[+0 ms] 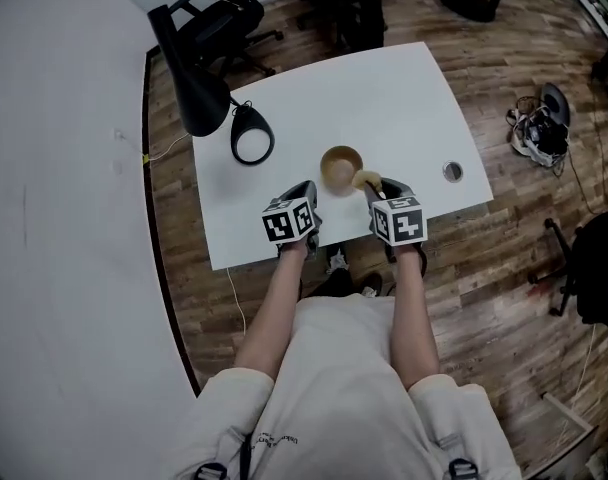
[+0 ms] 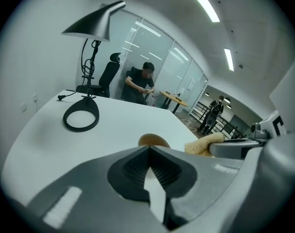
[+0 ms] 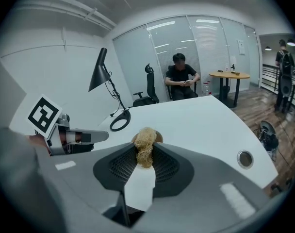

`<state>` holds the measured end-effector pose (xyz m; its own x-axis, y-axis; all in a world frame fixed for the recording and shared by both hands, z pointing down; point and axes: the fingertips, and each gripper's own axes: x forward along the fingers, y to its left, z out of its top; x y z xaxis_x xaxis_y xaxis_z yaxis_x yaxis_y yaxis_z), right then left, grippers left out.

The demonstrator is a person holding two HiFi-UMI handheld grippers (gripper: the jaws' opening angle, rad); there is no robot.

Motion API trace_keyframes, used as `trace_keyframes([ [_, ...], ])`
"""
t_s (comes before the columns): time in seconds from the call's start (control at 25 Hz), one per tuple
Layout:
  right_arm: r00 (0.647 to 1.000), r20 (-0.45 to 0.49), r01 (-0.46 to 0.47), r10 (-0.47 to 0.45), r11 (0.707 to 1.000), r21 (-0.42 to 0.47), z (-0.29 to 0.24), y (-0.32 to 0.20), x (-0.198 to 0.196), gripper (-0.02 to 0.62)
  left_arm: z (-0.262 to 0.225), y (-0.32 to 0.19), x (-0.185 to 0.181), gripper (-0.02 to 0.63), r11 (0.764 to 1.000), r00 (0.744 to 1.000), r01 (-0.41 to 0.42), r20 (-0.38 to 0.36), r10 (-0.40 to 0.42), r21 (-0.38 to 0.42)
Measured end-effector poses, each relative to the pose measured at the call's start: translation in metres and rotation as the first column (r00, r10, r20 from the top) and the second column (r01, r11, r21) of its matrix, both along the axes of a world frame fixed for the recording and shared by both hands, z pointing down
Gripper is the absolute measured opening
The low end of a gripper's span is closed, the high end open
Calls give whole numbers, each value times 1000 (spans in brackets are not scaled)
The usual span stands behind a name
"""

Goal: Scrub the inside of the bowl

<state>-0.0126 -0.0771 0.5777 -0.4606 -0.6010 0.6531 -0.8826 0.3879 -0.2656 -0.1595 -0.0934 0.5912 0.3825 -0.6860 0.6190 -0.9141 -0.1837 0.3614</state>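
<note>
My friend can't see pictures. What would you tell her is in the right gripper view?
The right gripper is shut on a tan, fuzzy scrubber, and the edge of a brown bowl peeks out just behind it on a white table. The left gripper shows at the left, and a black lamp stands farther back.

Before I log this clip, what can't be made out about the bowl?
Bowl interior: too small in head view to judge dirt.
Bowl body: left gripper view shows only its rim above the left gripper; right gripper view mostly hides it behind the scrubber and right gripper.
</note>
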Motion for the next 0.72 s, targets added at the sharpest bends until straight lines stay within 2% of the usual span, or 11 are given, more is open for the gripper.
trace_keyframes([
  [0.16,998,17,53,-53,999,2,0,21,-17,109,-21,25,9,3,999,1000,8,-22,-7,39],
  [0.32,996,8,86,-86,996,14,0,36,-23,109,-33,44,17,3,997,1000,-6,-12,7,79],
  [0.52,996,-1,87,-87,996,31,-2,48,-20,109,-29,62,25,3,995,999,-52,11,51,83],
  [0.72,993,-57,102,-100,994,45,-5,57,-14,103,-31,69,38,3,991,994,-106,49,102,84],
])
